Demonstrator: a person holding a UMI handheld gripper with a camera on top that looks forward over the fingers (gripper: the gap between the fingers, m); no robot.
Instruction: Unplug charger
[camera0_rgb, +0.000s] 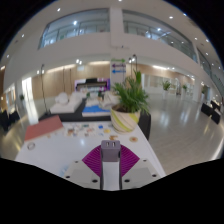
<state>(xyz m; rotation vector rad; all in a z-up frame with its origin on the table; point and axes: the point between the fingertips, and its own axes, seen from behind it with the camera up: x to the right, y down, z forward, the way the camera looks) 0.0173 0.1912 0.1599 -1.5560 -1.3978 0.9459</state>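
Where the two fingers come together, the gripper (110, 162) is drawn in narrow, its magenta pads (96, 160) lying against the left and right sides of the charger (110, 150). This is a single block, grey at the top and white below, standing upright between them with no gap visible on either side. Whether it still sits in a socket cannot be told.

Below and around the fingers spreads one white table (62, 150), scattered with a few small items too small to identify. Toward its far left lies one flat reddish sheet (42, 127). To the right, beyond the fingers, stands one leafy plant (131, 92) in a yellow pot (125, 119).

Behind is a large bright hall: pale sofas (68, 101) at the left, a white column (117, 35) in the middle, an upper balcony (80, 25) with railings, and a glossy floor (180, 115) at the right.
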